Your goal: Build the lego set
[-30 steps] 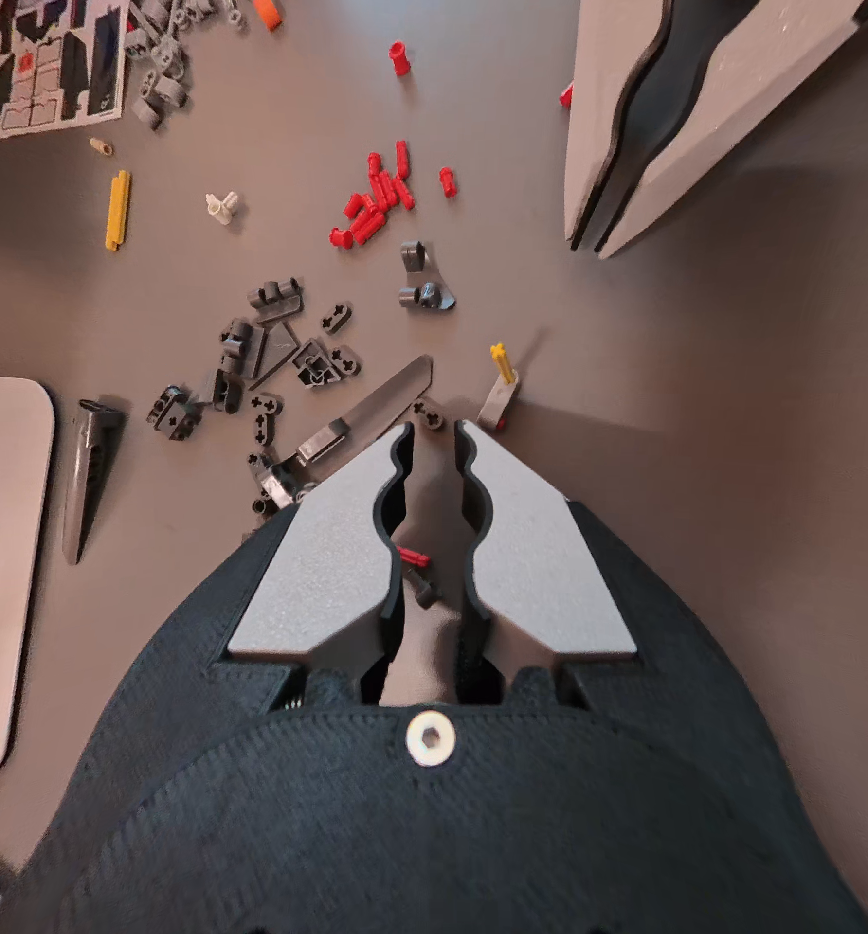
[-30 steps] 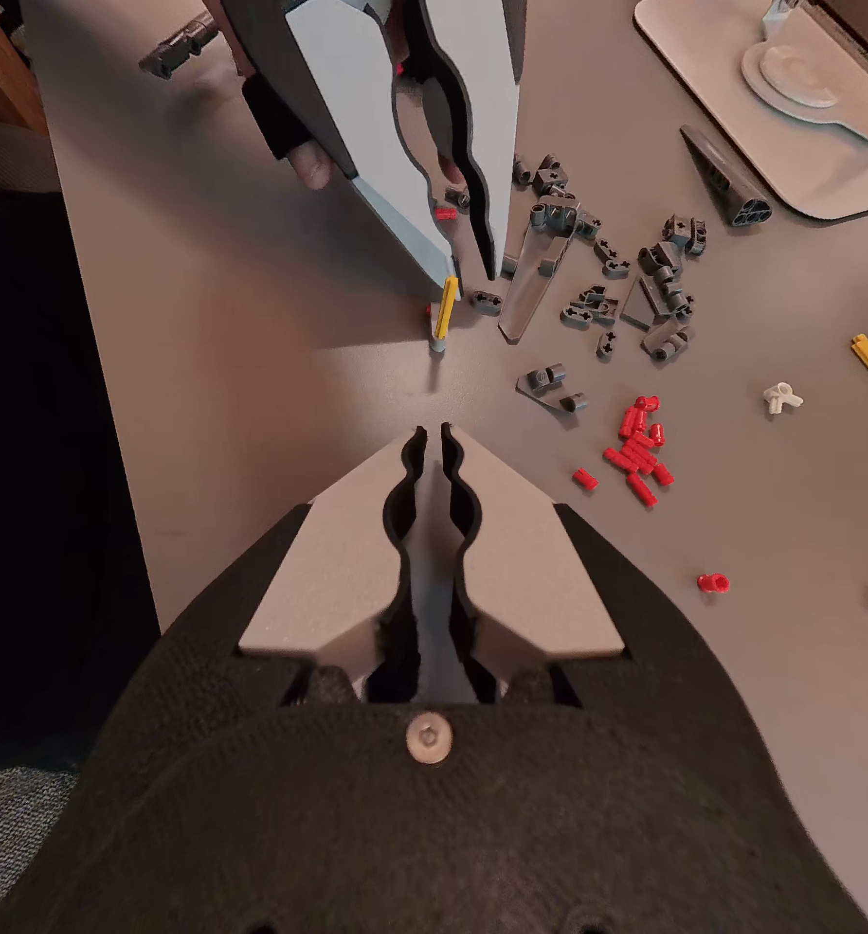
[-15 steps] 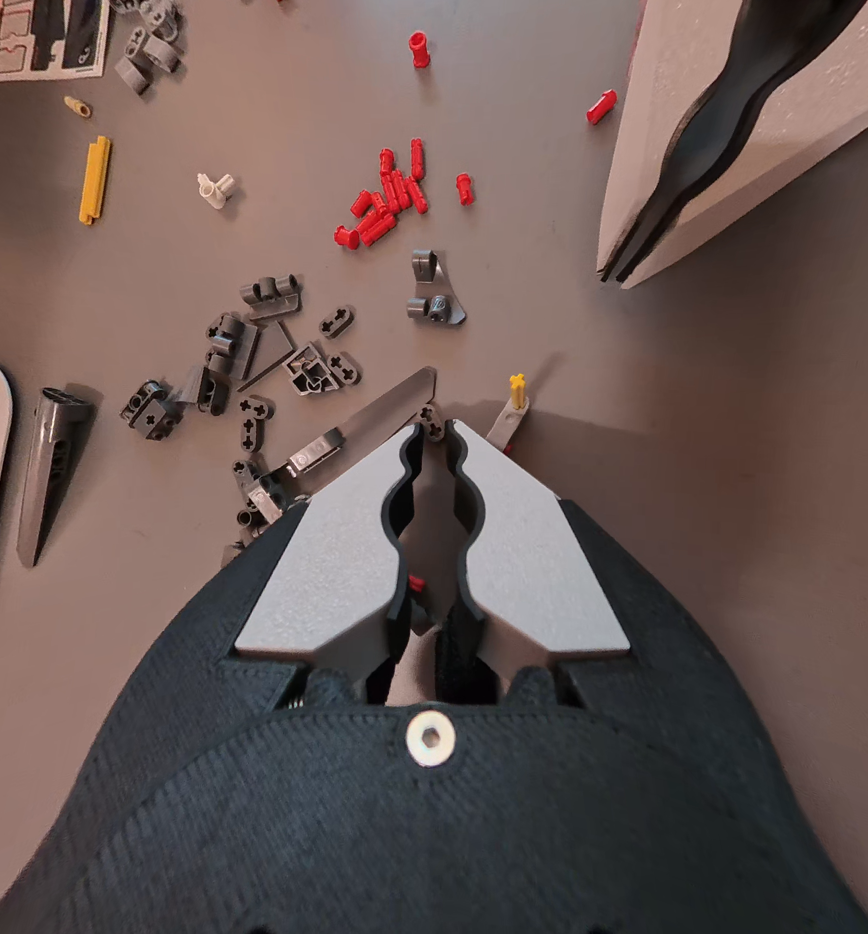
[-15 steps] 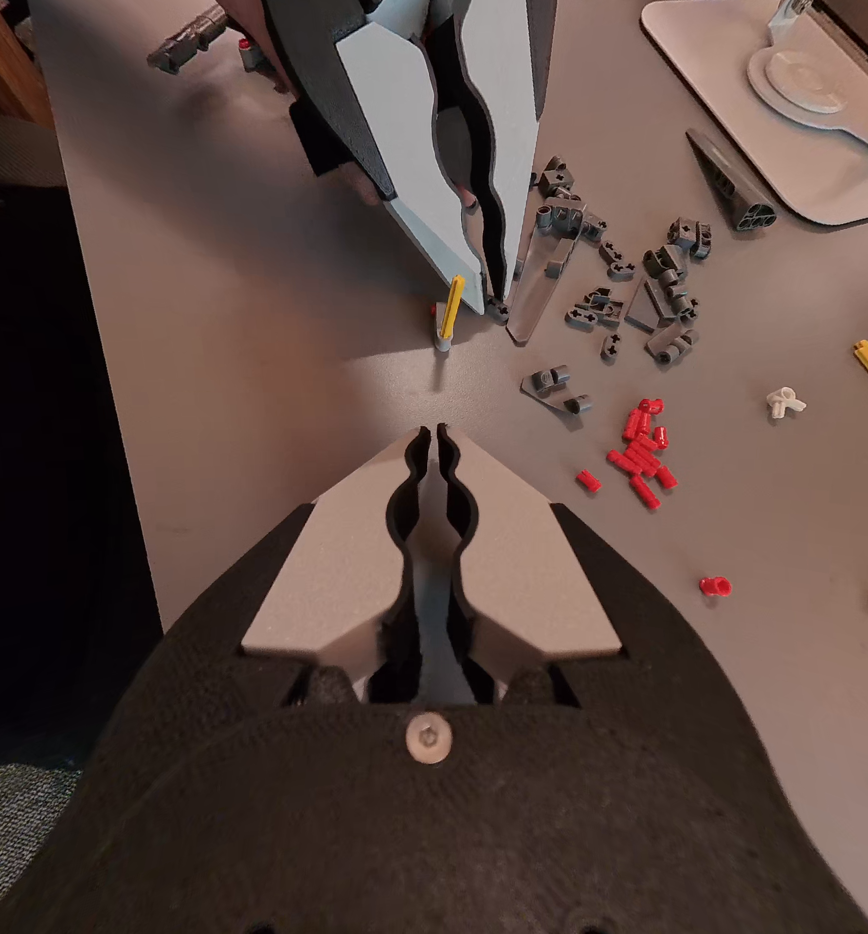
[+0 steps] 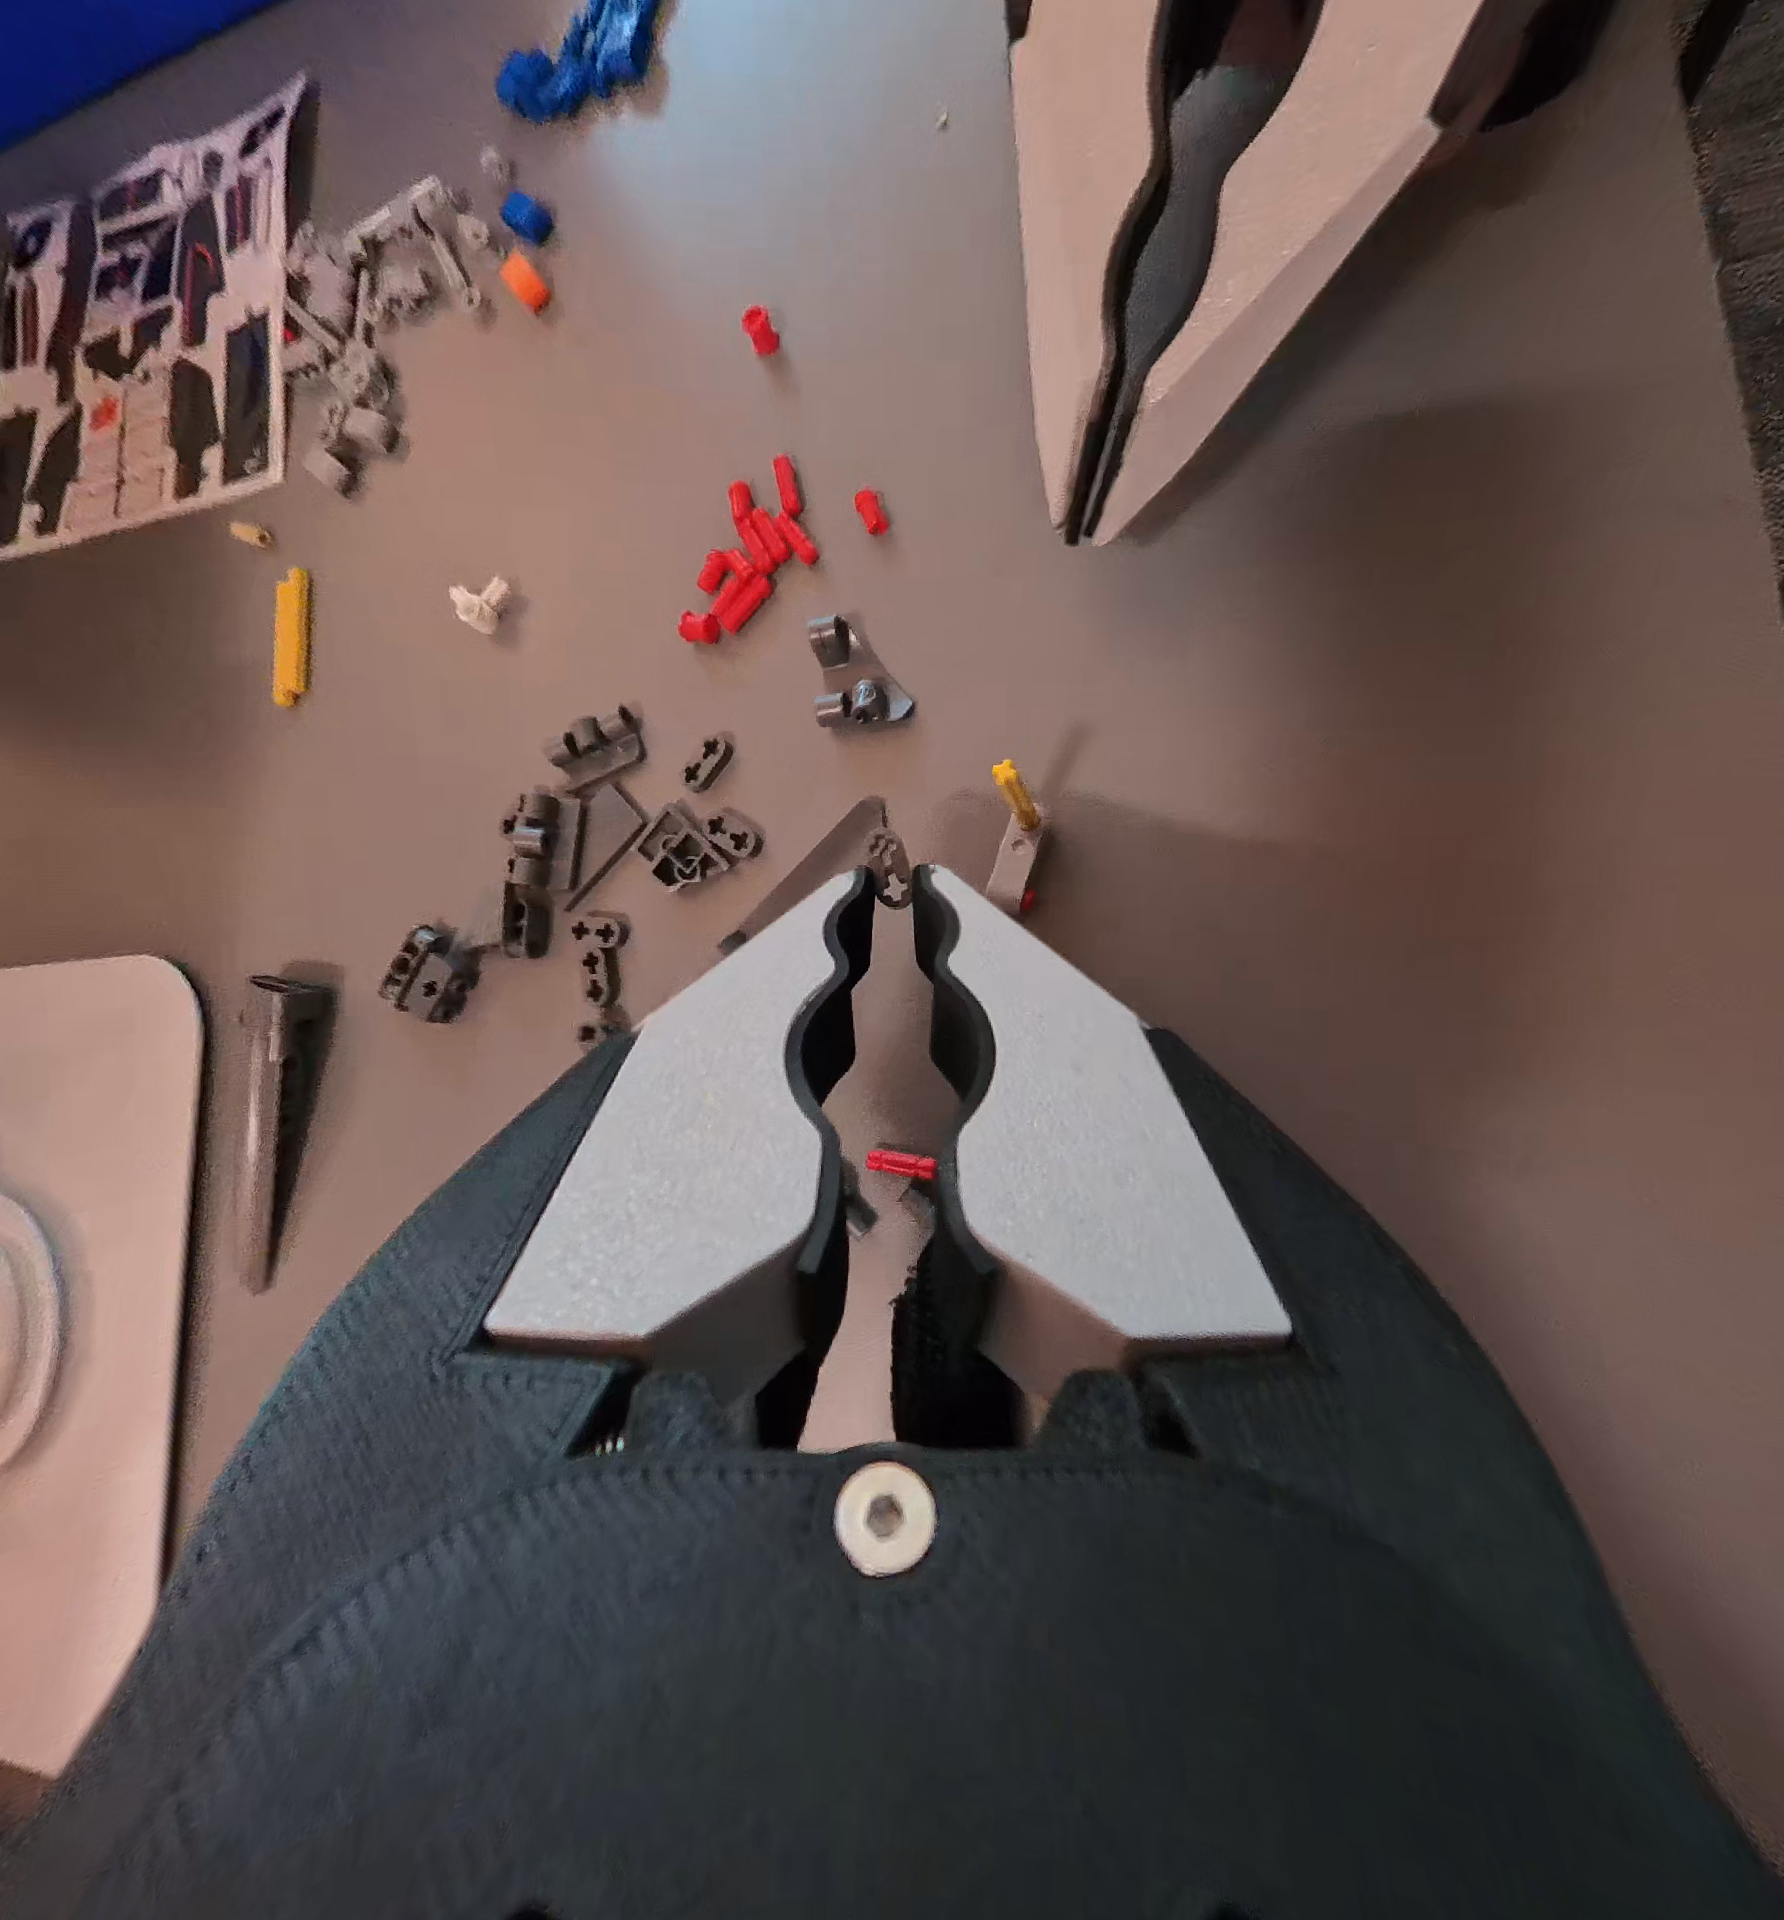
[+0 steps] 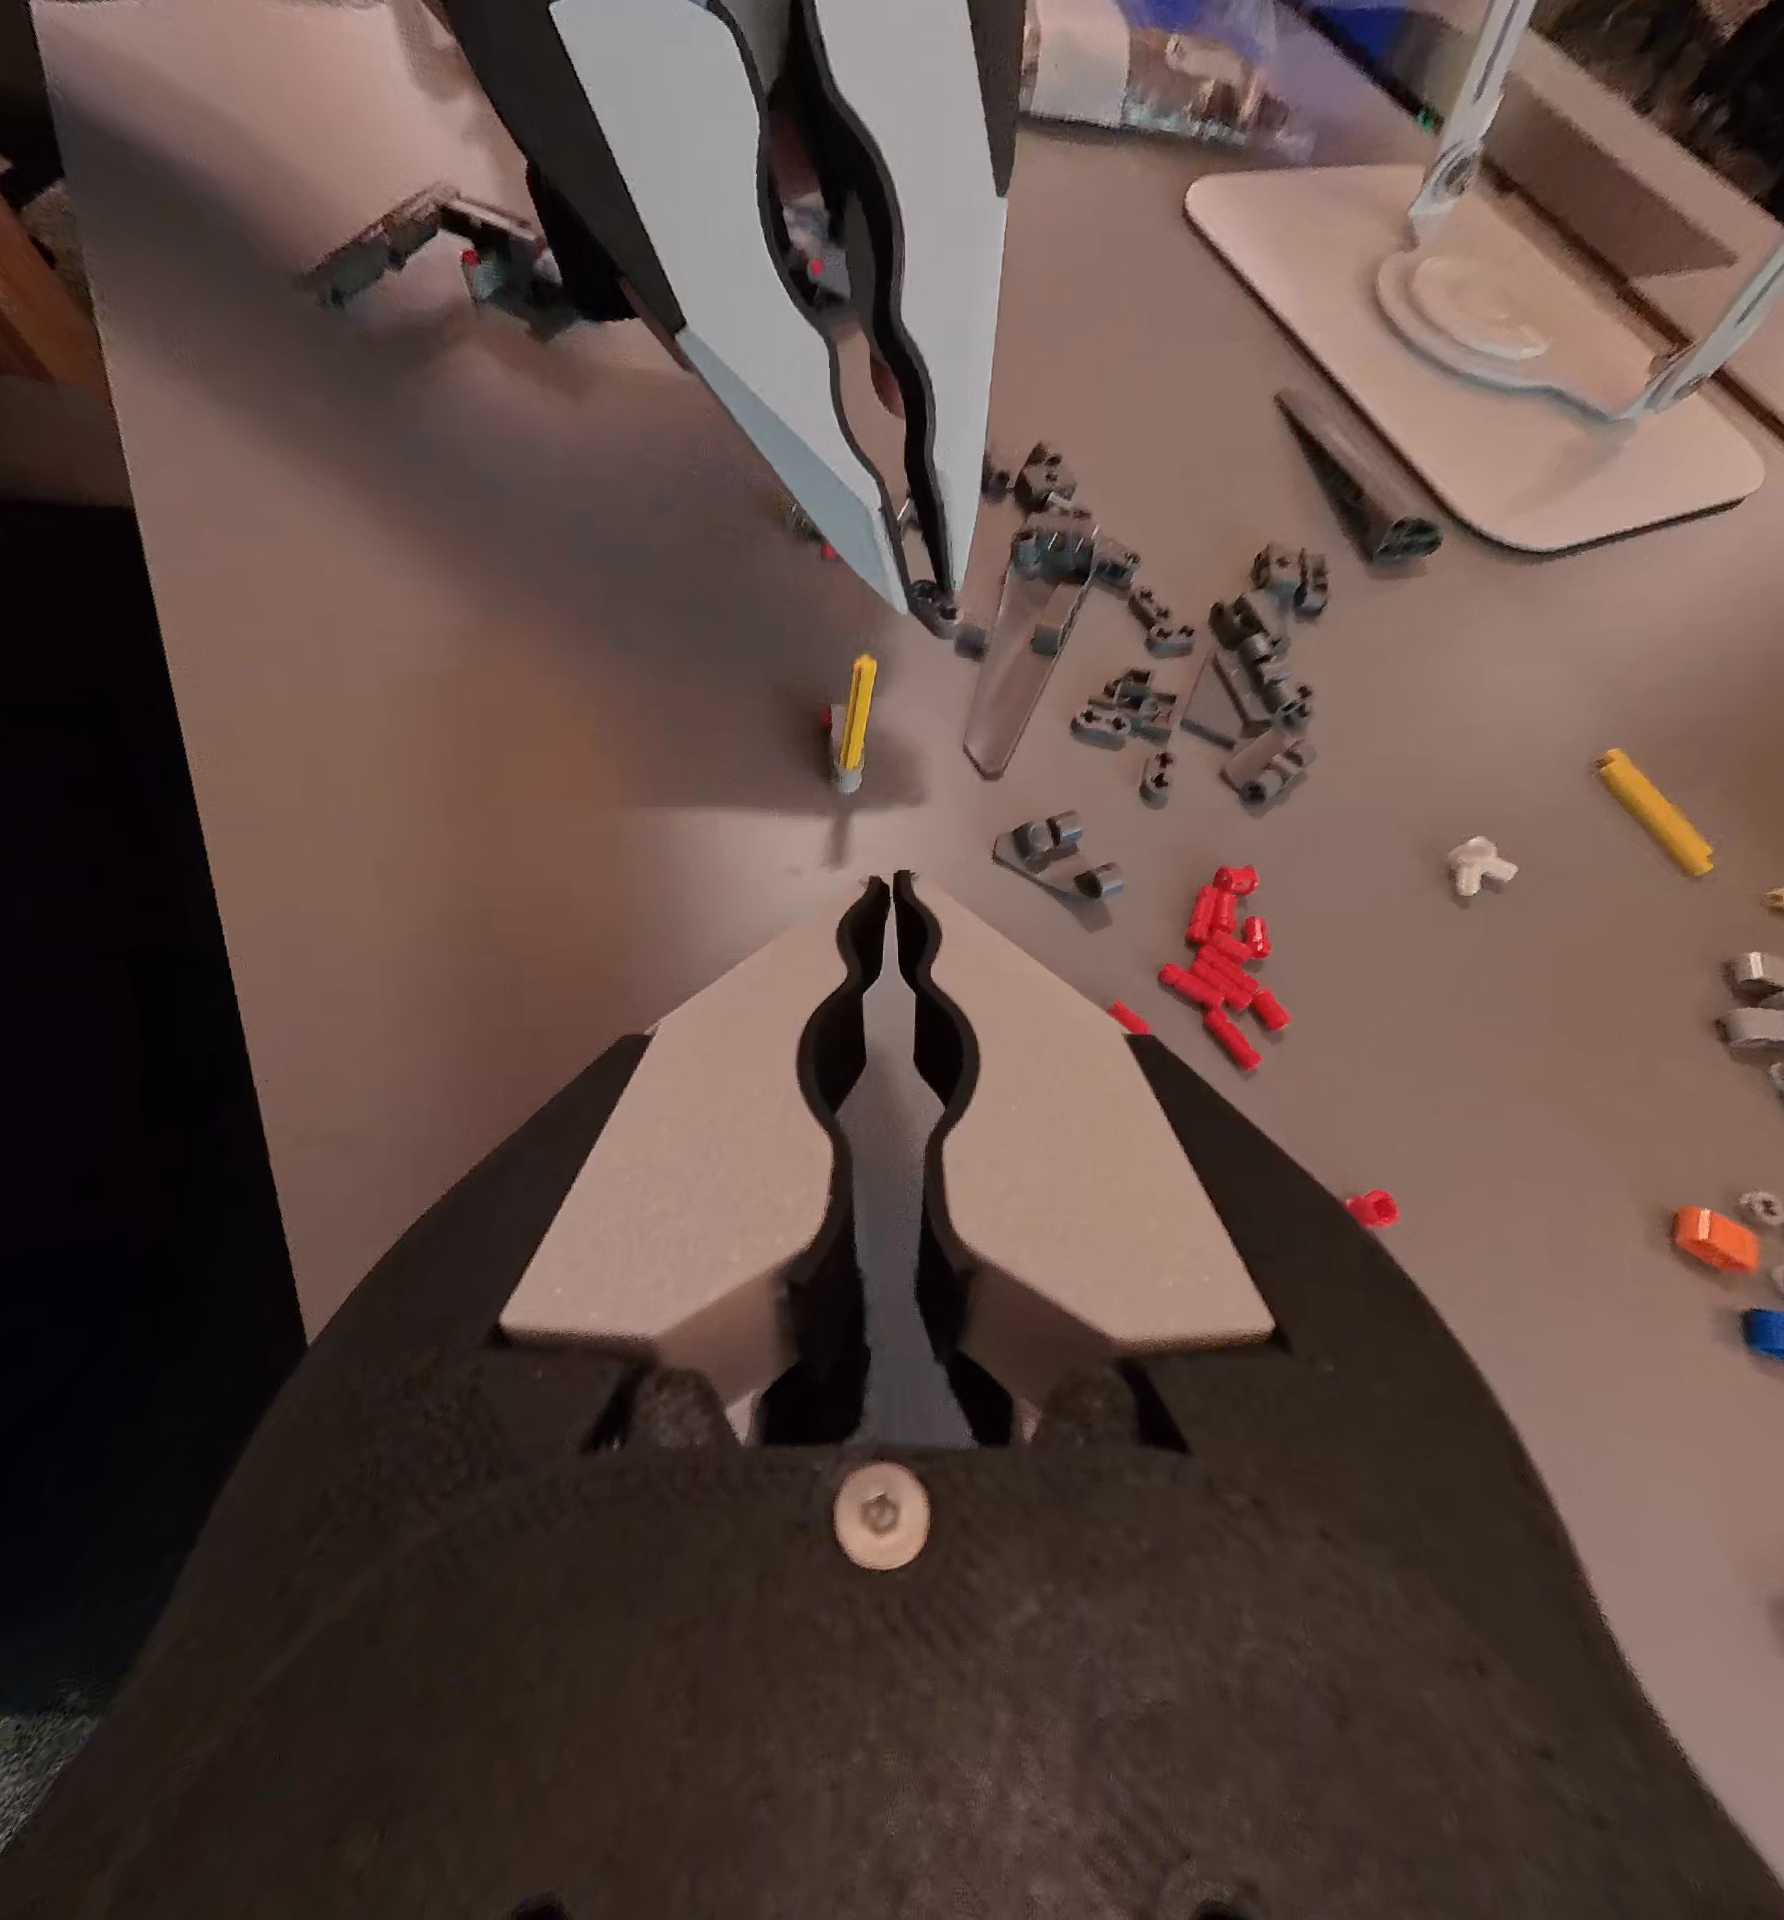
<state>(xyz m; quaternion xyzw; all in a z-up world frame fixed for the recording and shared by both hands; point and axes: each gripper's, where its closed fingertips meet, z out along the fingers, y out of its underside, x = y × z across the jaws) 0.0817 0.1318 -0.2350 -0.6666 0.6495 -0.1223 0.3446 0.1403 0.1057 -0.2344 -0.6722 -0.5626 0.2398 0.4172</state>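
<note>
Left gripper: my left gripper (image 5: 893, 891) is clamped on a small dark grey link (image 5: 890, 871) with cross-shaped holes; both fingertips press its sides, and from the right wrist view the piece looks raised just off the table (image 6: 472, 727).
Right gripper: my right gripper (image 6: 890, 885) is pinched together with nothing between the tips, hovering over bare table.
Step, as I read it: a small piece is gripped at the tips; I judge the pick made and the carry not begun.
Grip caution: the link sits at the very ends of the fingertips, so I would move it slowly.
Near the left tips: a long grey wedge panel (image 5: 815, 857) lies just to the left, and a grey bar with a yellow peg (image 5: 1015, 836) stands just to the right.
Clutter: grey pieces (image 5: 597, 852) and a heap of red pins (image 5: 753, 556) fill the ground ahead and left.
Open room: the bare stretch toward the right is widest.
Edges: the table edge (image 6: 213, 935) runs close on my right gripper's left, with a dark drop beyond.
Other obstacle: a pale stand base (image 6: 1470, 416) sits beyond the grey pieces.
</note>
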